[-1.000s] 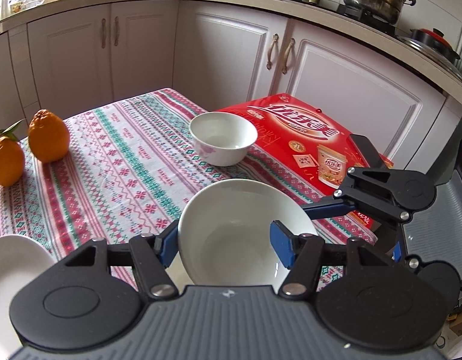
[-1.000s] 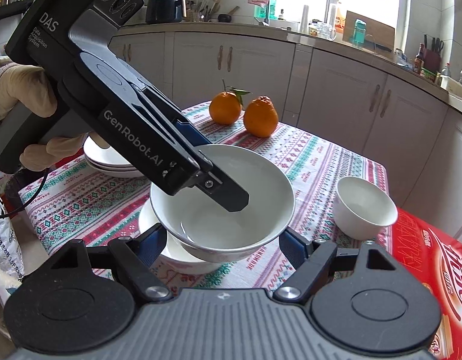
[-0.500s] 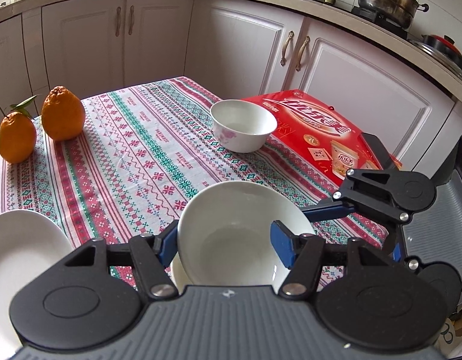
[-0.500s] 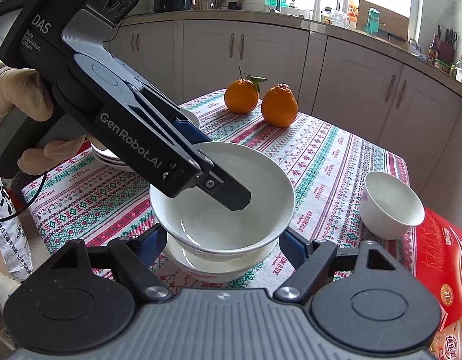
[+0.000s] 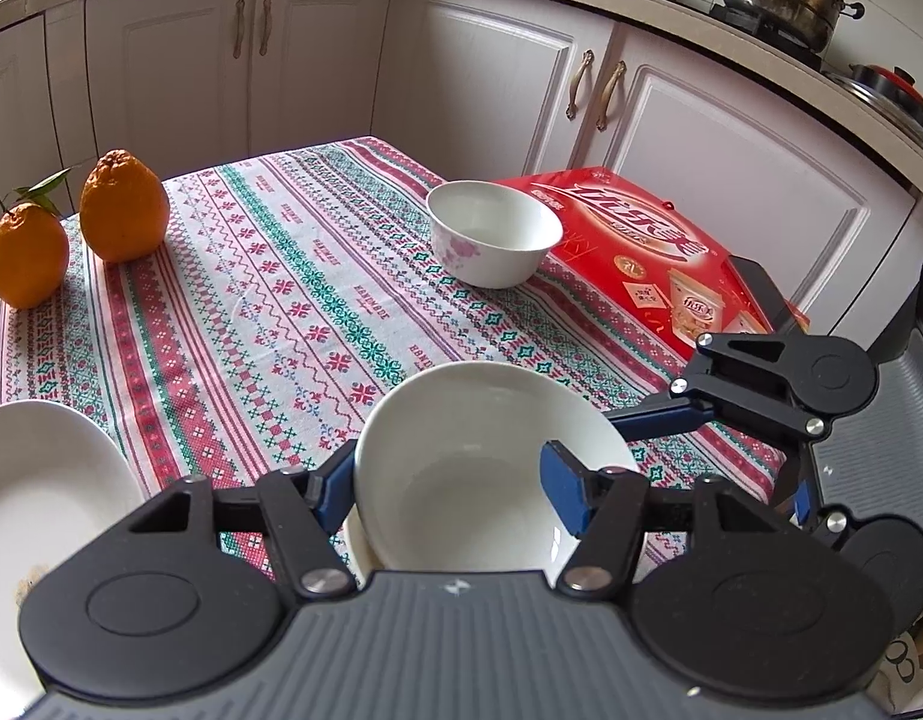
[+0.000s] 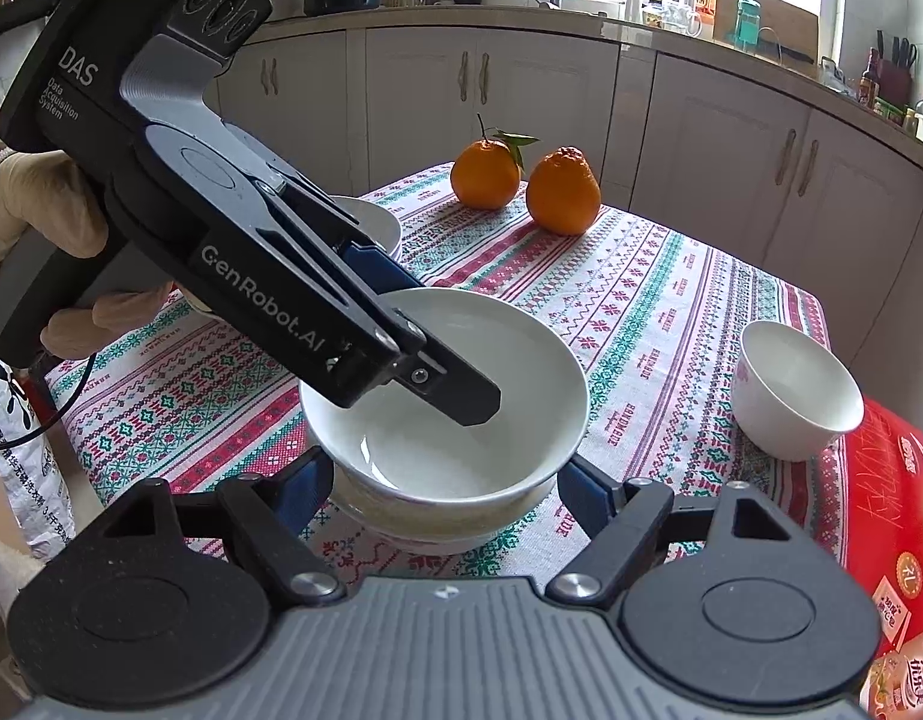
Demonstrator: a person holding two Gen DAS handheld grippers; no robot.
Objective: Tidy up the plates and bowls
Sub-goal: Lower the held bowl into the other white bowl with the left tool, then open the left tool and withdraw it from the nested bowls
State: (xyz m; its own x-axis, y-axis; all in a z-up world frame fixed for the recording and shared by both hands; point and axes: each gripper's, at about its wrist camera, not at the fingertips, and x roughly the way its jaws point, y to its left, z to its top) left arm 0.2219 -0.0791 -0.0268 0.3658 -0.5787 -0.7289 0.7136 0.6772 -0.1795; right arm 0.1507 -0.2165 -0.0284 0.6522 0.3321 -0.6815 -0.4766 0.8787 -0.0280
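We saw a patterned tabletop (image 5: 269,276) among white kitchen cabinets (image 5: 497,78). The white bowl (image 6: 461,396) sat upright, mouth up, on another bowl (image 6: 413,525). Left gripper (image 6: 437,372) fingers pinched its rim; right gripper (image 6: 443,495) fingers stood half-open, gripping nothing.

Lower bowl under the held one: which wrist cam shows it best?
Right wrist. It shows the lower bowl side-on, its wall and foot visible beneath the held bowl. The left wrist view shows only a sliver of its rim behind the held bowl.
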